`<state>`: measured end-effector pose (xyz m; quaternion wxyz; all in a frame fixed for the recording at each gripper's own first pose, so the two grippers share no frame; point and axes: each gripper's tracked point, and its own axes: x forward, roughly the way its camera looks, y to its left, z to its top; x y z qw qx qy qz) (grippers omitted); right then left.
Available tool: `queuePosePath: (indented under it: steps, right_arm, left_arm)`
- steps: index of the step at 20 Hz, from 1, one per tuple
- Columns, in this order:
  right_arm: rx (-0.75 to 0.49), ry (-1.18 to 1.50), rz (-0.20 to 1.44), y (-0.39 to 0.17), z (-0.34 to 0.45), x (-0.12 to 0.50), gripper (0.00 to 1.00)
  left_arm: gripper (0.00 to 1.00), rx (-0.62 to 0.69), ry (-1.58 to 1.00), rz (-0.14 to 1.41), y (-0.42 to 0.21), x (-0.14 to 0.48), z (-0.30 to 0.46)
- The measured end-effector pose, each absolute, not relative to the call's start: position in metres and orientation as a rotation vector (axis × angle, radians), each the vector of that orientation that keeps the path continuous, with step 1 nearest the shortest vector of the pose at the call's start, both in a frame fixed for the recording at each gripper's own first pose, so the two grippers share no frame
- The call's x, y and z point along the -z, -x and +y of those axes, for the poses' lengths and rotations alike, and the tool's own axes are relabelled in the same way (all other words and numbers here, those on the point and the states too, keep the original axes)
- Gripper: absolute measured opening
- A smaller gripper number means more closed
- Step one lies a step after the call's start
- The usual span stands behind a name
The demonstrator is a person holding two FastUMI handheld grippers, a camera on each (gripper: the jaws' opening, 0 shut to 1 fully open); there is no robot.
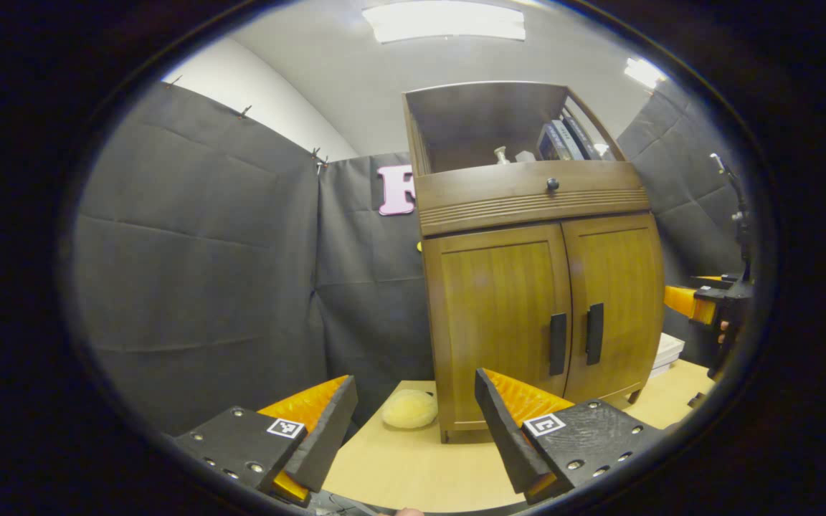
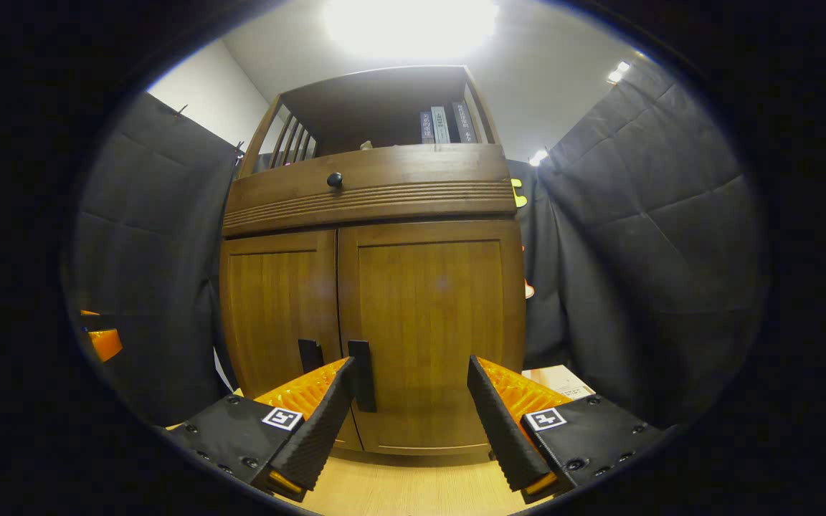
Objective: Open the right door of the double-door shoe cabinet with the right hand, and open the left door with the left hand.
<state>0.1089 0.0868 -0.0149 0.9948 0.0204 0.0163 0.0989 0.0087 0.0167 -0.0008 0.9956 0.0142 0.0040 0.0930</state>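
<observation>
brown wooden double-door shoe cabinet [image 2: 373, 322], frame centre: doors shut | stiff, hinged; grip black vertical bar handles [image 2: 361, 374] | right gripper [image 2: 409, 401], left gripper [image 1: 416, 419]: jaws released, empty

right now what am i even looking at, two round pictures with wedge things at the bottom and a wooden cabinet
A person holds a two-finger gripper in each hand, with a camera on each, so each picture looks along its own fingers. In the left gripper view the left gripper is open and holds nothing. In the right gripper view the right gripper is open too, close to the right door handle but not gripping it. The cabinet stands on a light table, both doors shut, with books on its top shelf. A pale round lump lies beside it; I can't tell what it is.
</observation>
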Motion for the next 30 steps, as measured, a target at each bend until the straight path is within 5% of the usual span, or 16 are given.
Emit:
queuePosePath:
  steps: [22,26,30]
  right_arm:
    - [-0.264,-0.048,0.186,-0.222,0.169,0.077,0.91]
    - [-0.247,-0.028,0.199,-0.234,0.17,0.08,0.67]
    - [-0.203,-0.008,0.21,-0.246,0.167,0.085,0.61]
  left_arm:
    - [0.96,-0.405,-0.034,0.057,0.015,0.002,0.044]
    - [0.96,-0.435,-0.029,0.065,0.02,0.002,0.045]
    - [0.96,-0.447,-0.023,0.07,0.022,0.003,0.045]
